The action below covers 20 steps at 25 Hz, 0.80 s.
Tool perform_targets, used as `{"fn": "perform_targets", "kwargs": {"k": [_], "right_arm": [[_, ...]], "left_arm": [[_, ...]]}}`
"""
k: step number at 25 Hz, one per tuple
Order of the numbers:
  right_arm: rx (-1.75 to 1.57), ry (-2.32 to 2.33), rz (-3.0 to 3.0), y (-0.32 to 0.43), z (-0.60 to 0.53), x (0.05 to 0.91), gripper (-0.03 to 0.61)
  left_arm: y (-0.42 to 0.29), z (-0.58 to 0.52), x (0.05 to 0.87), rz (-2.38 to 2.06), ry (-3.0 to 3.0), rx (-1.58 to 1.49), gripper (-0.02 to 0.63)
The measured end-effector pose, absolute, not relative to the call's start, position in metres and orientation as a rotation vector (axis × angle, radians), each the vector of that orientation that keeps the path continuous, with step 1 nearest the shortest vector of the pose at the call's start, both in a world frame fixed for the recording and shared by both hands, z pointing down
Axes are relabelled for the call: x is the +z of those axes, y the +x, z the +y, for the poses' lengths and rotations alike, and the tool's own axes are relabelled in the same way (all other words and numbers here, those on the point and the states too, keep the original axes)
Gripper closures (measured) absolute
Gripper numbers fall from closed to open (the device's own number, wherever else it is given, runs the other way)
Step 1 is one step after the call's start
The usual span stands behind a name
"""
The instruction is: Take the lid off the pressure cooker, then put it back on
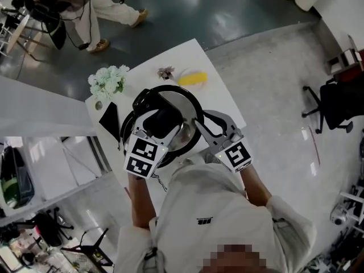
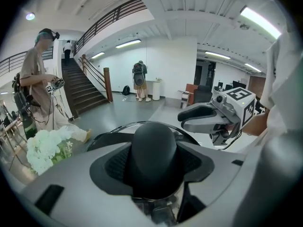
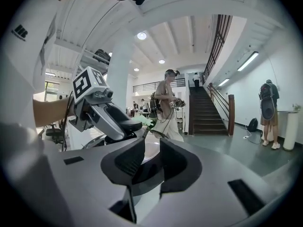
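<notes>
The pressure cooker's steel lid [image 1: 182, 104] with a black rim is held over the black pot [image 1: 126, 134] on the white table [image 1: 223, 92]. My left gripper [image 1: 161, 121] is shut on the lid's black knob [image 2: 154, 148], which fills the space between the pads in the left gripper view. From the right, my right gripper [image 1: 199, 124] is shut on the lid's rim [image 3: 147, 179], a thin dark edge between its narrow jaws. Each gripper shows in the other's view: the right gripper [image 2: 204, 119] and the left gripper [image 3: 118, 124]. The pot's inside is hidden.
White flowers [image 1: 108, 81], a yellow object [image 1: 193, 78], a small dried sprig [image 1: 166, 71] and a flat black item [image 1: 110, 117] lie on the table behind and left of the cooker. A person [image 1: 85, 4] stands beyond the table. An office chair [image 1: 335, 104] is at the right.
</notes>
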State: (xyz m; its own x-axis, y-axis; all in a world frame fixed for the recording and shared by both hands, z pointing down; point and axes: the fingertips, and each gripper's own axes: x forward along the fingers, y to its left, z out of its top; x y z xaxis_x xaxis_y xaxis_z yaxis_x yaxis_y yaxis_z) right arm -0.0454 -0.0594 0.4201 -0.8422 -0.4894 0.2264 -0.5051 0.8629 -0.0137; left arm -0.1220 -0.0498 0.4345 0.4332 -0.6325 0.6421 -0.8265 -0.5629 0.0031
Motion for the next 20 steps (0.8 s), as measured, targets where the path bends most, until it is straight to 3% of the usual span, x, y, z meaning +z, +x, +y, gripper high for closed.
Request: {"fn": "perform_targets", "kwargs": {"k": [20], "right_arm": [[0.076,0.952,-2.751,0.044,-0.111,0.433,0.477]], "left_arm": [[-0.026,-0.117,0.458,-1.078,2.477,0.906,0.327]]}}
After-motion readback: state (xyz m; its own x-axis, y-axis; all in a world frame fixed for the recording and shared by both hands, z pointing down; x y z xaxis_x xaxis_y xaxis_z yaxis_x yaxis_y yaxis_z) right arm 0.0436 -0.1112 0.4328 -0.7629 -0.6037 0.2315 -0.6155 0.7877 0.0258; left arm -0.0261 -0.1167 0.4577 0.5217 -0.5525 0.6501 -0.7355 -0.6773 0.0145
